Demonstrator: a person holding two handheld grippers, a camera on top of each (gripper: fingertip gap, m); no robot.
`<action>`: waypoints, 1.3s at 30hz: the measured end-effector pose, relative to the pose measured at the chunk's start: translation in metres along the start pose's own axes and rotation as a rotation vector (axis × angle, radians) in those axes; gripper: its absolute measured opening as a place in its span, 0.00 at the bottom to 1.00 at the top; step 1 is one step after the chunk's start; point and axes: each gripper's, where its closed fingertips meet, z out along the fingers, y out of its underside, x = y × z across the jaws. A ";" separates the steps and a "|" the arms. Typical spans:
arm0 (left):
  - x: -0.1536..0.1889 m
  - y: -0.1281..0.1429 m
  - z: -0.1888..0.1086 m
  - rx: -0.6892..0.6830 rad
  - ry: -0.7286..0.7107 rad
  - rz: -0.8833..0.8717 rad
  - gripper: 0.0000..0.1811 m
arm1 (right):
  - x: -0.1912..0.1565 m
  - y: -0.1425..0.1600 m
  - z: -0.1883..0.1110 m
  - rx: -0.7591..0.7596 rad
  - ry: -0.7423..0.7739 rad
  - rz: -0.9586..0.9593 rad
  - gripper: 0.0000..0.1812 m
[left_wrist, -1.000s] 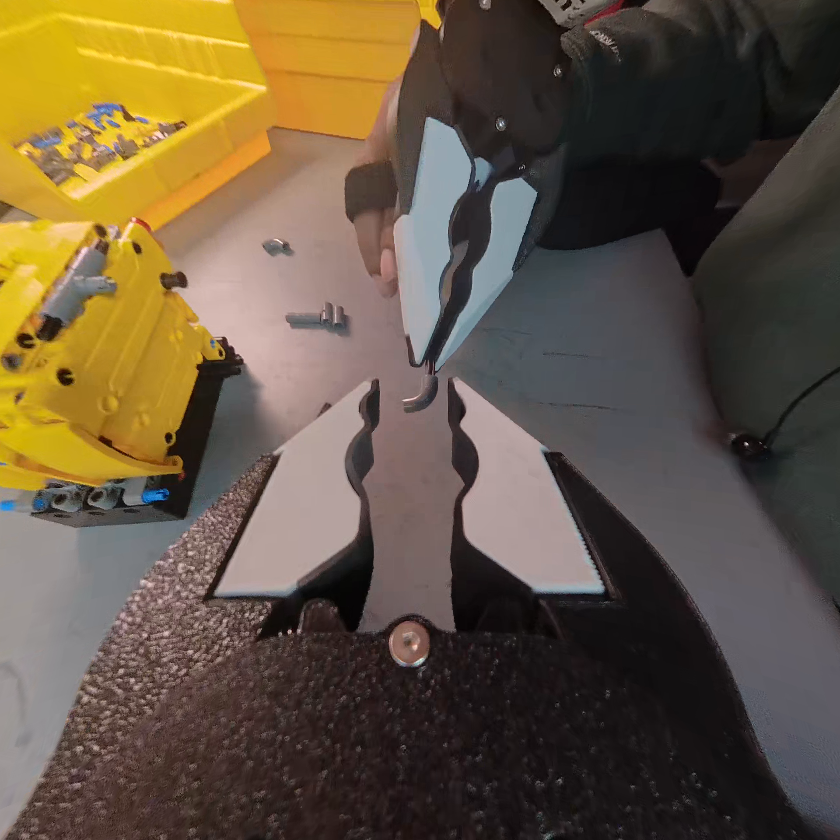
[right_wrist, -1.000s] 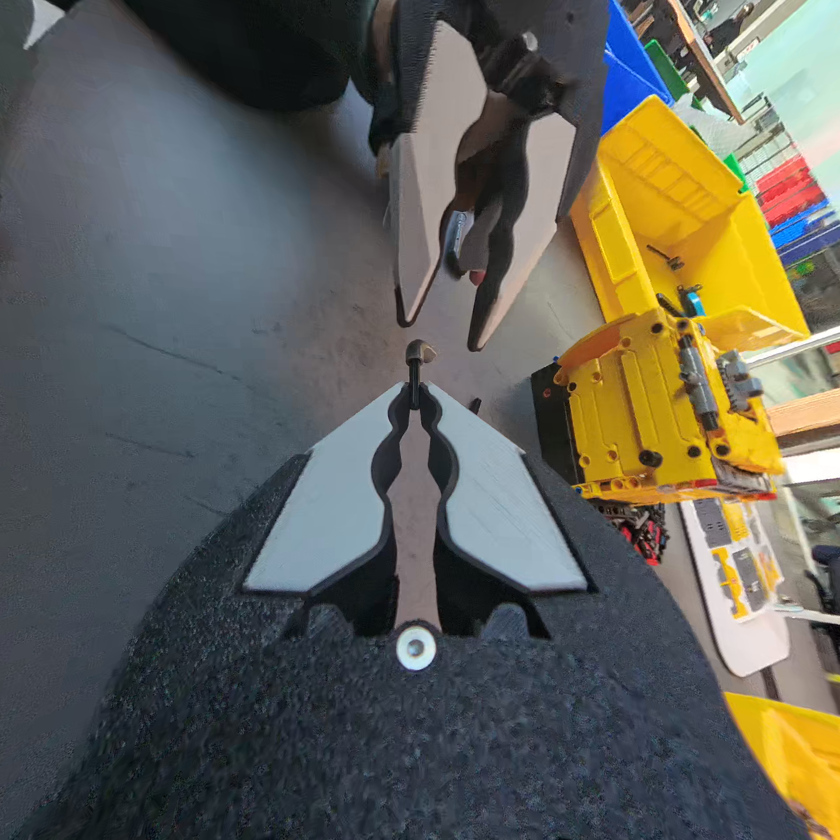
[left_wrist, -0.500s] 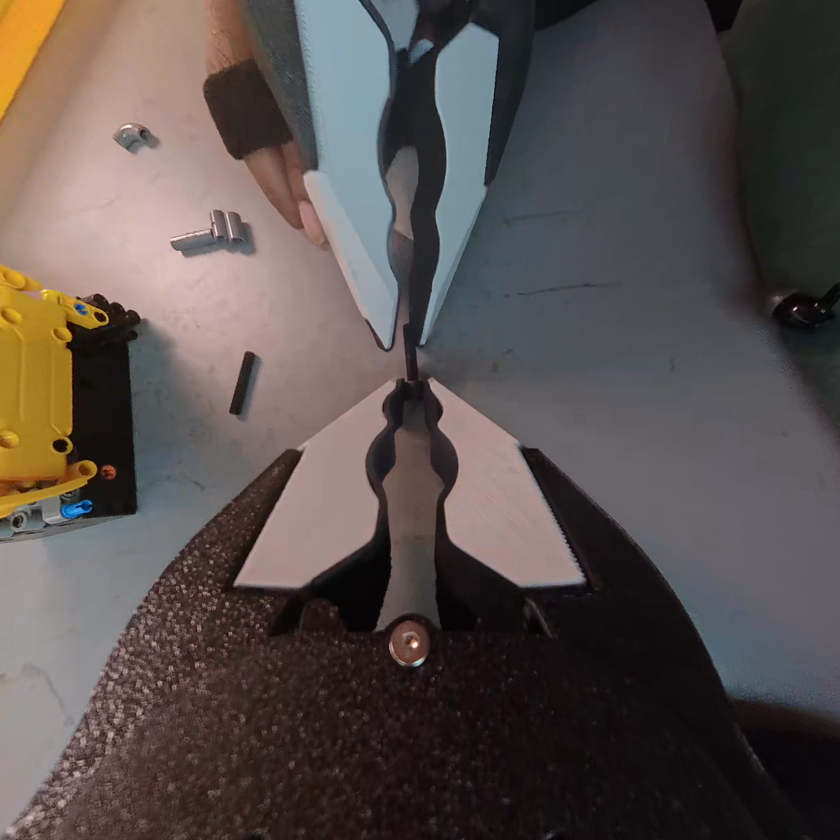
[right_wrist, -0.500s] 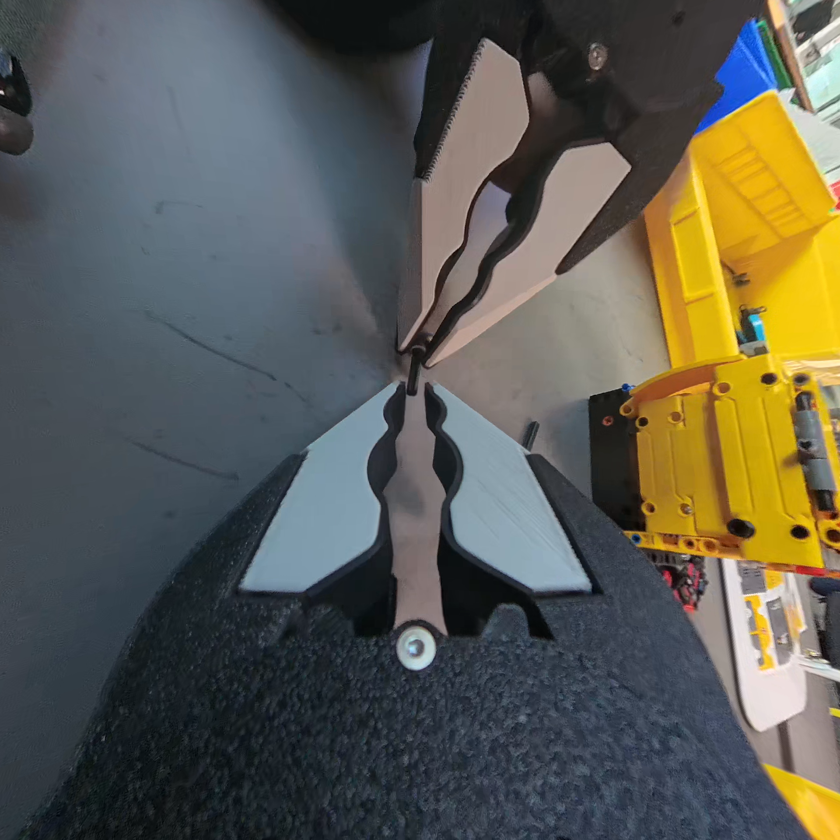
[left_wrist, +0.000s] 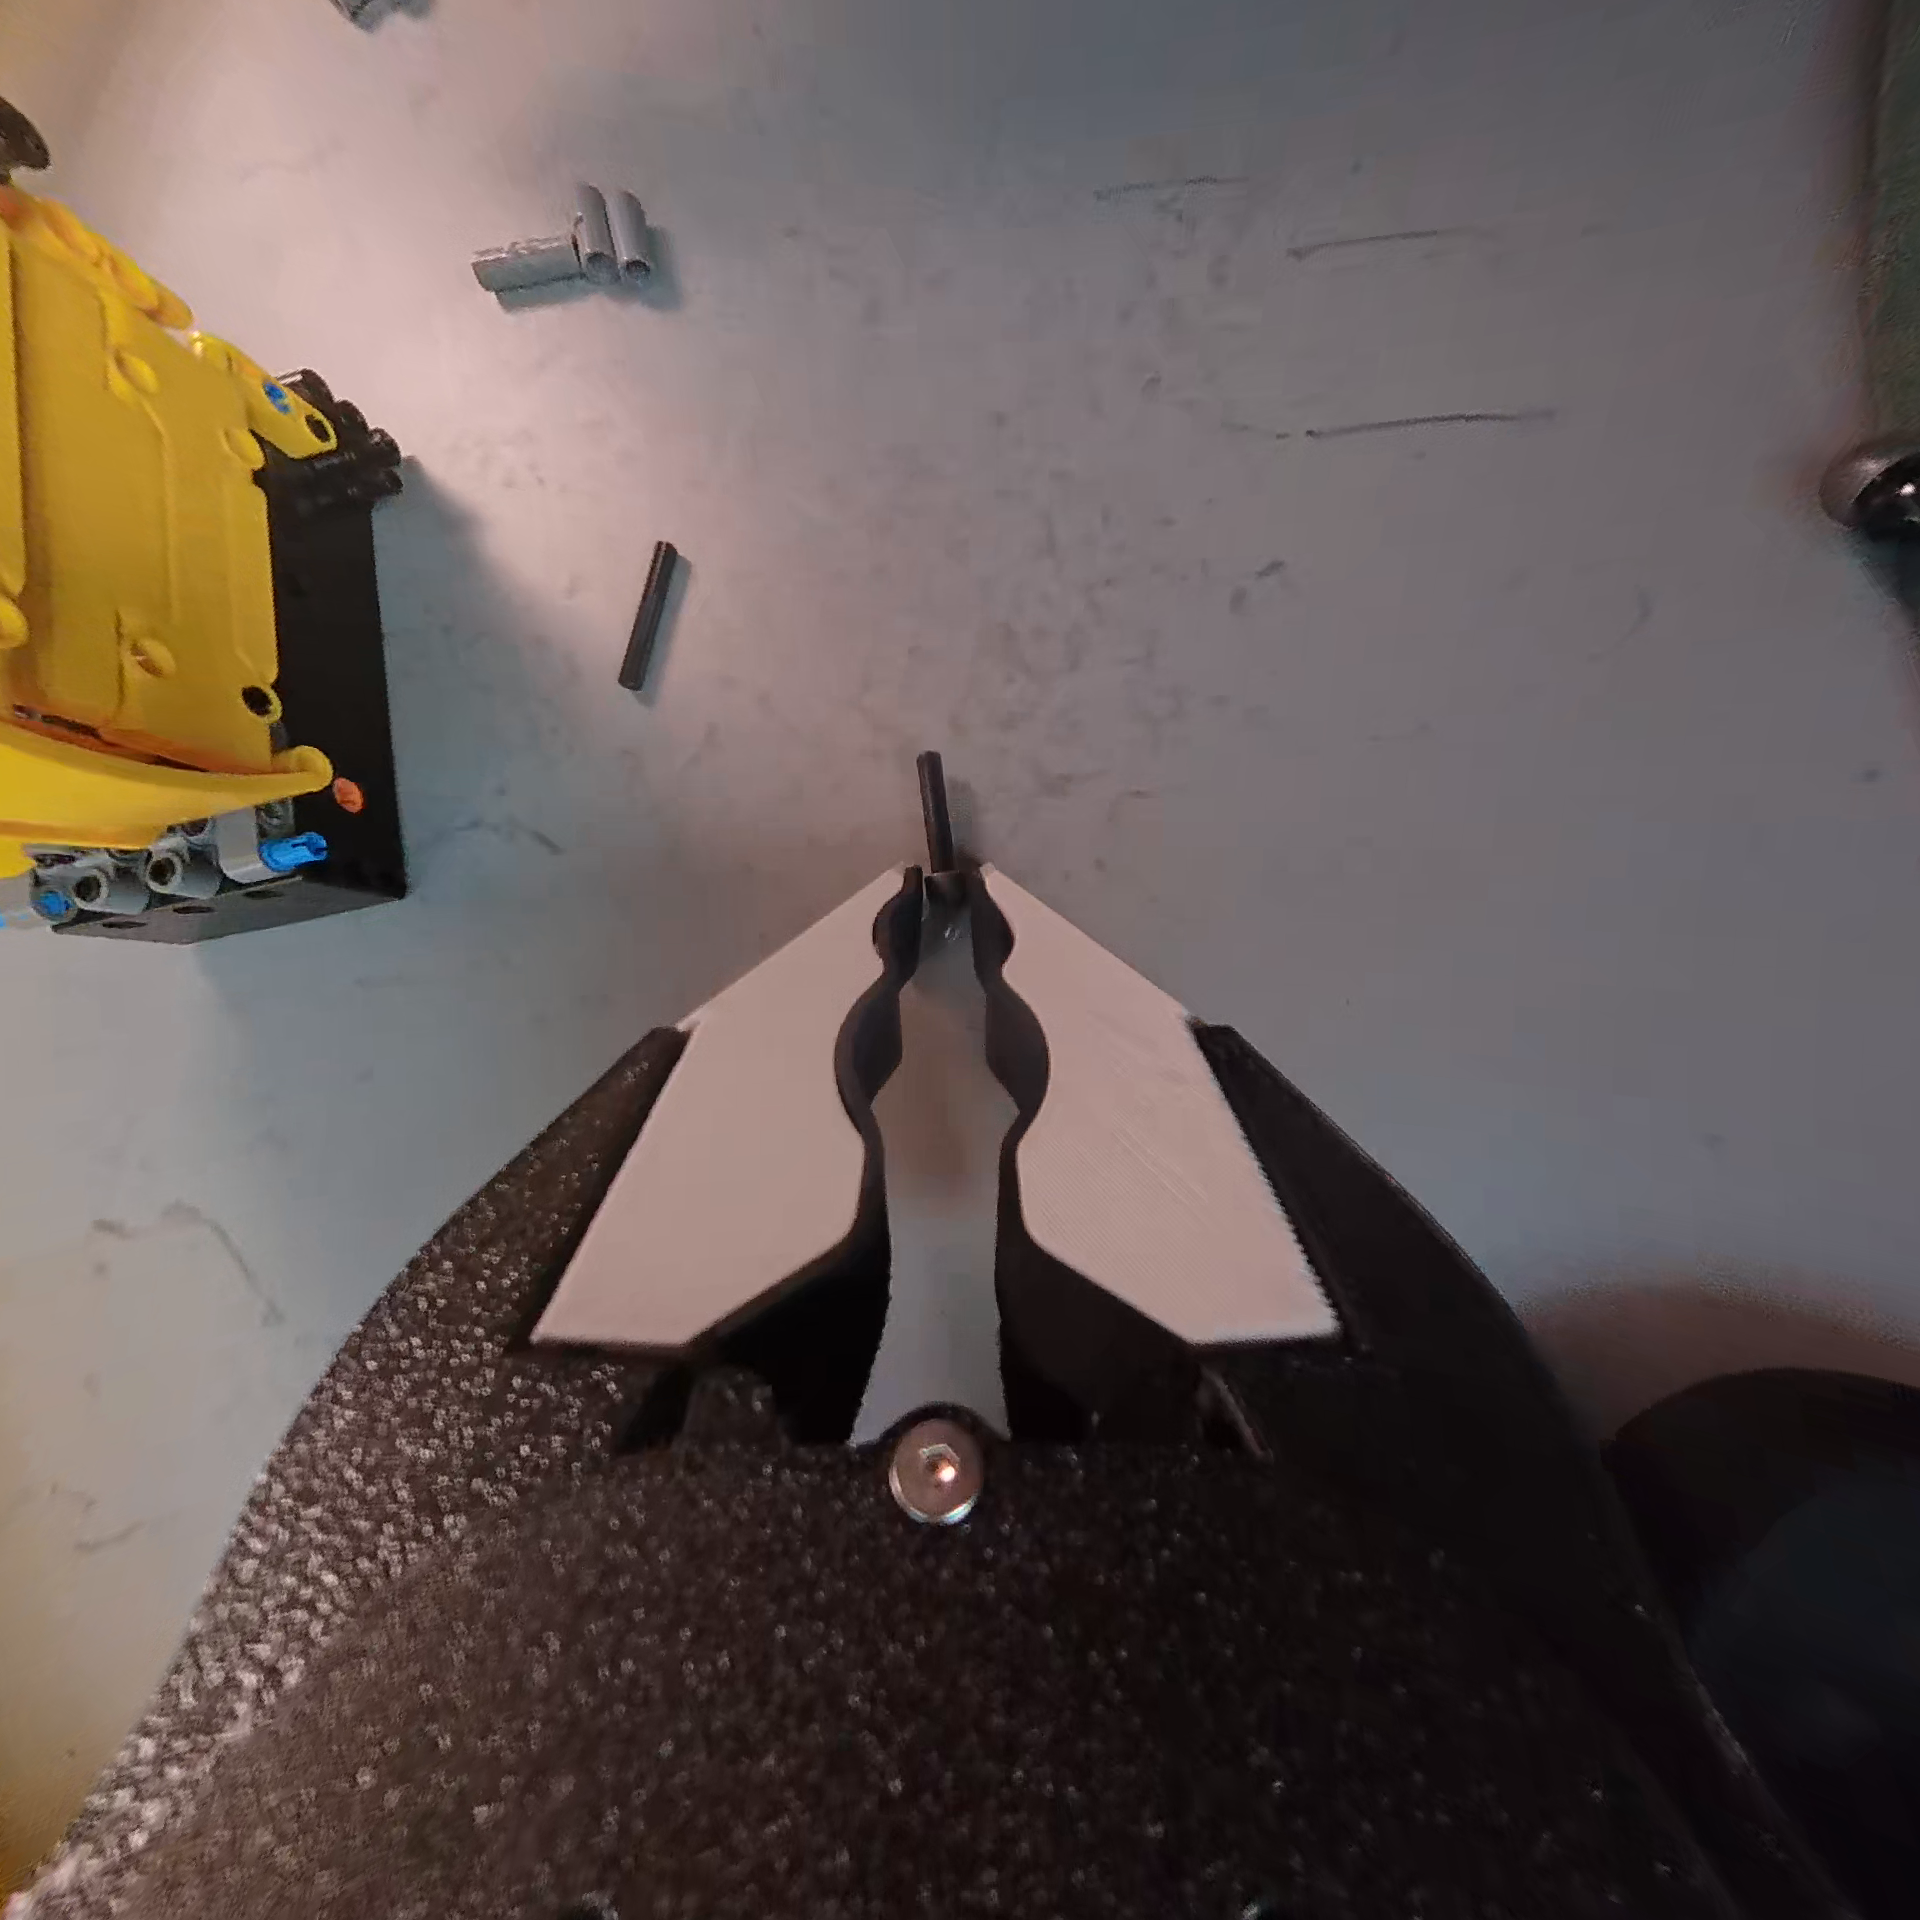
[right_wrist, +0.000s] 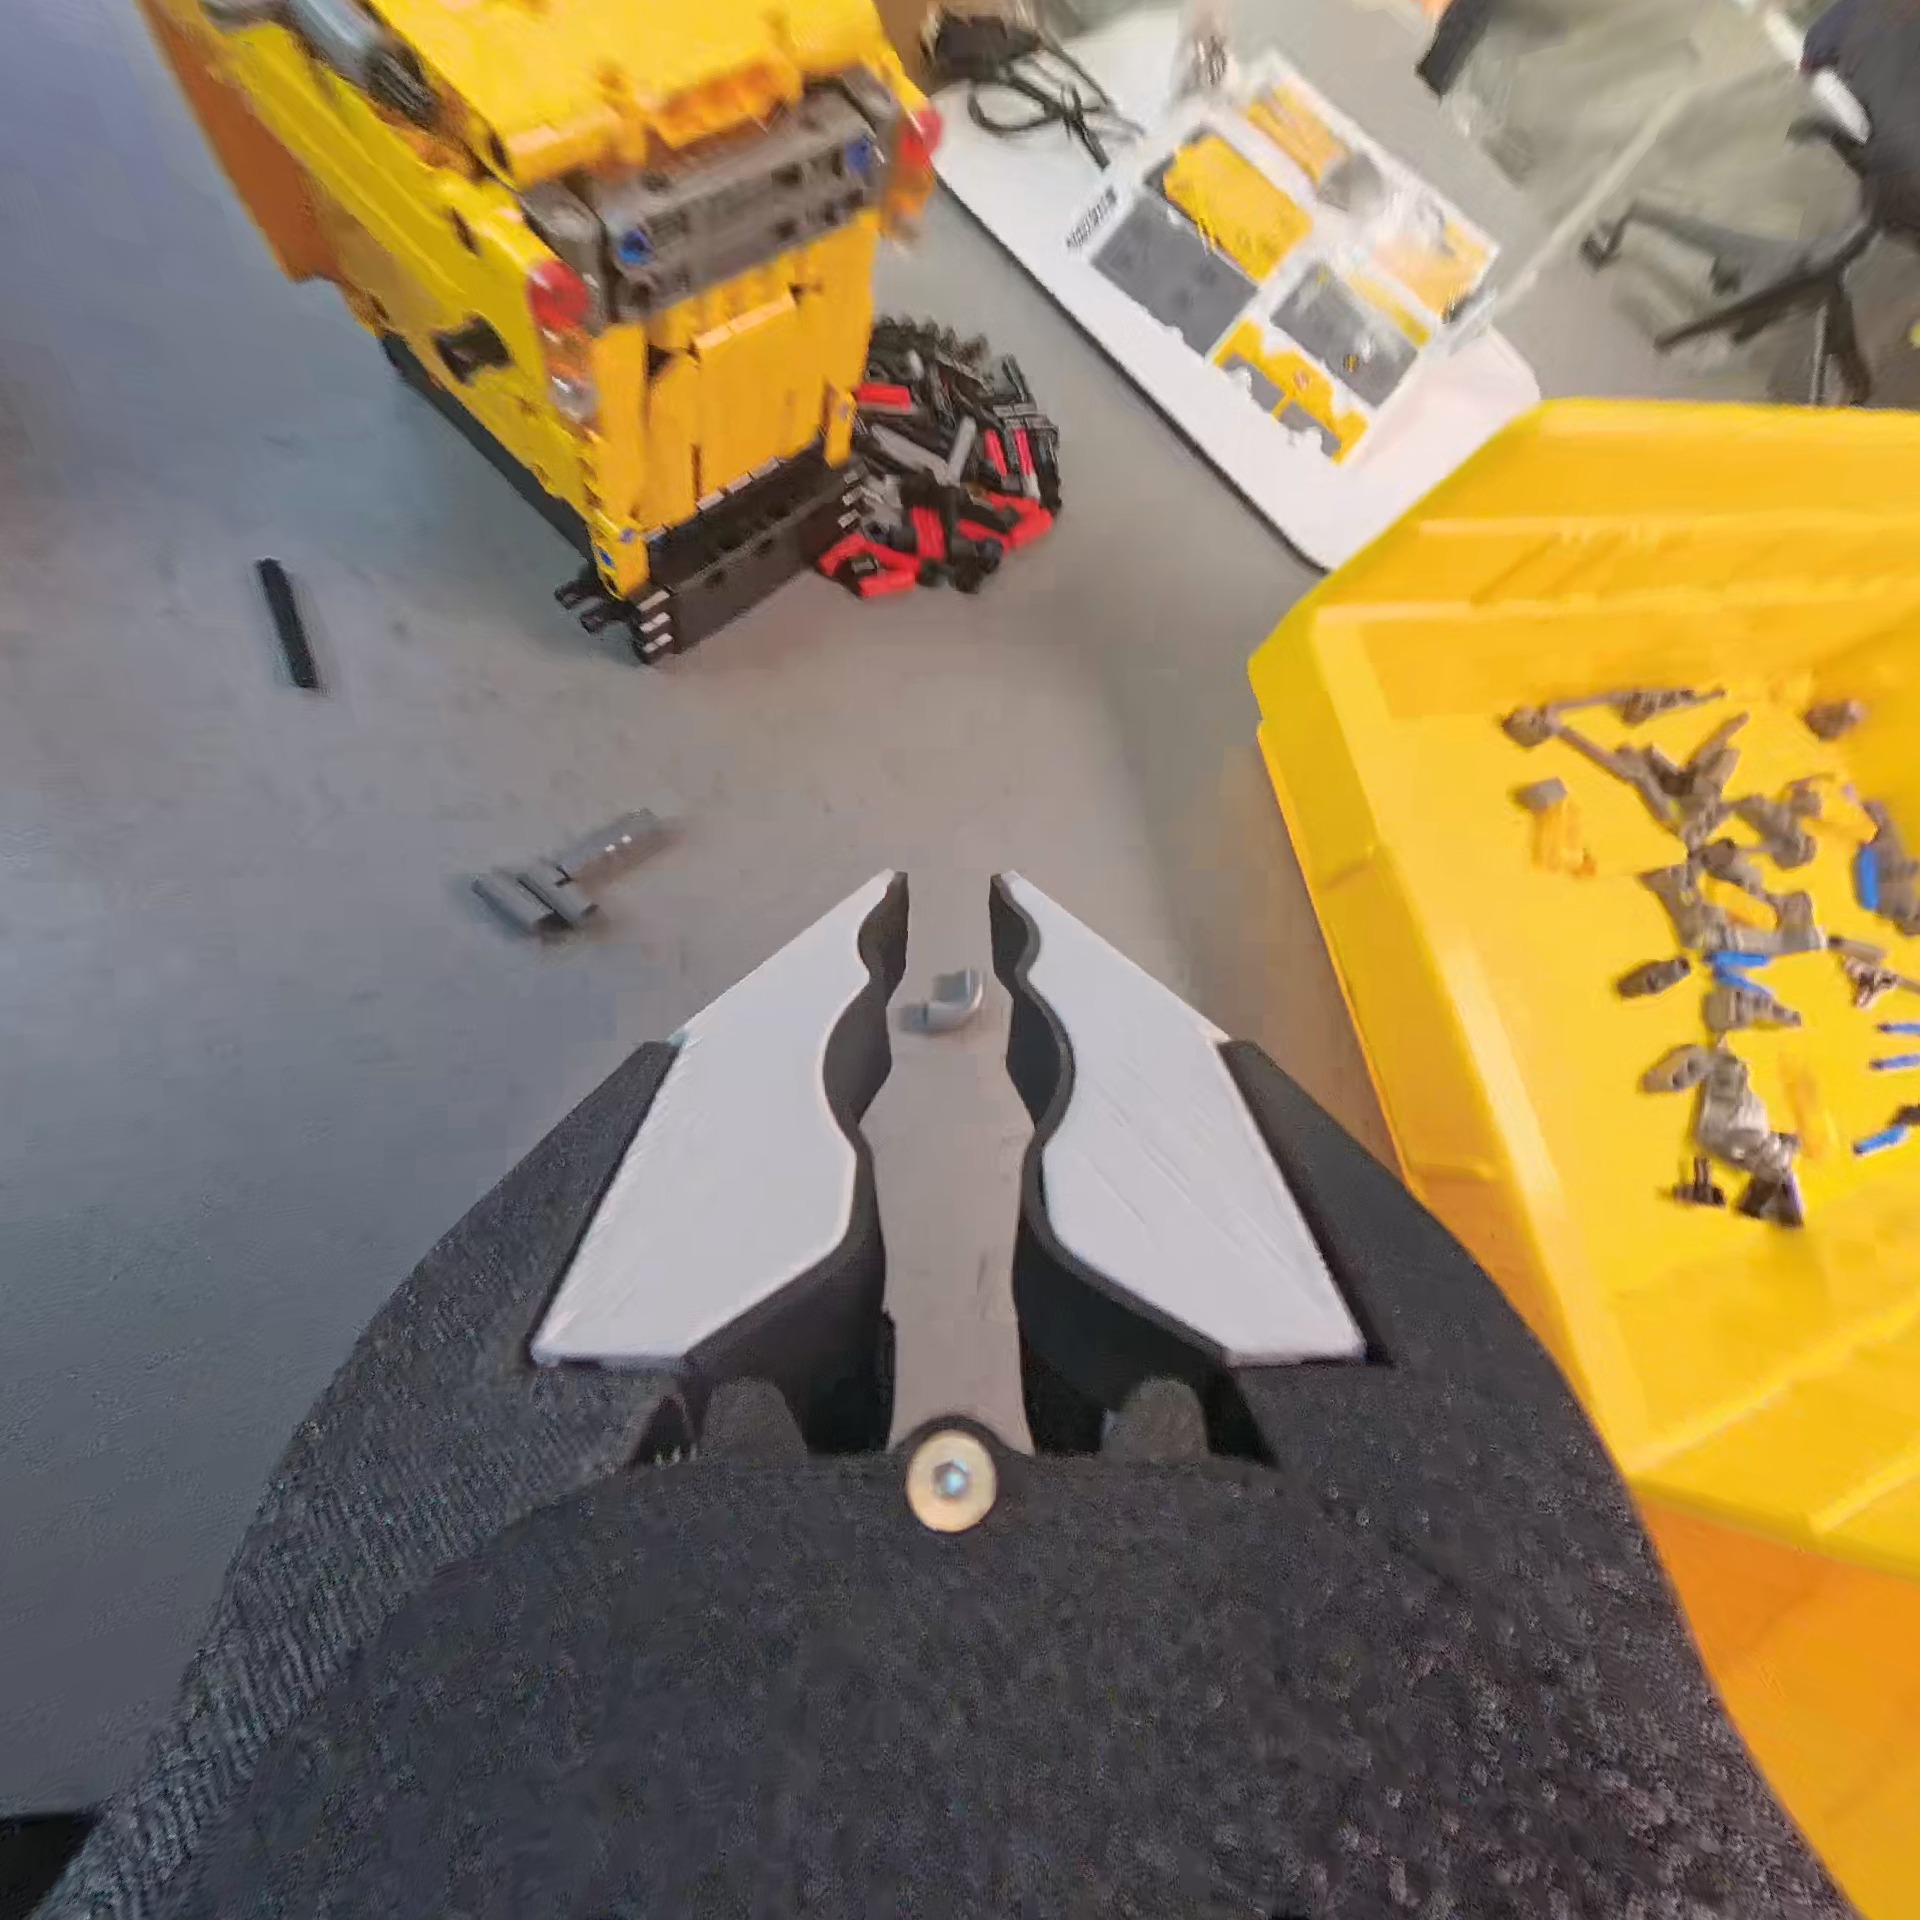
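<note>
My left gripper is shut on a small grey connector. A short black axle sticks out of the connector past the fingertips, just above the grey table. My right gripper is open and empty. A small grey elbow piece lies on the table in the gap between its fingers, clear of both. The yellow brick-built model shows at the left of the left wrist view and ahead in the right wrist view. Neither view shows the other gripper.
A loose black axle and a grey connector assembly lie on the table. A yellow bin of small parts stands at the right. A pile of red and black pieces and a booklet lie beyond. About 25 centimetres separates my left fingertips from my right. To the loose black axle: left tips about 8 centimetres, right tips about 15 centimetres. It is also in sight in the right wrist view.
The left gripper closed on the connector end of the axle piece that the right gripper held. The right gripper let go, opened and swung away toward the model and the bin.
</note>
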 end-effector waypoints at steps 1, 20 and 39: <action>0.000 0.001 -0.001 0.002 0.003 -0.006 0.04 | 0.004 0.009 0.002 -0.039 0.007 0.033 0.10; -0.048 -0.034 -0.005 0.194 -0.264 -0.129 0.06 | -0.108 -0.009 -0.005 -0.072 -0.411 -0.009 0.07; -0.056 -0.035 0.039 0.075 -0.129 -0.198 0.02 | -0.173 -0.010 -0.005 -0.078 -0.606 -0.189 0.13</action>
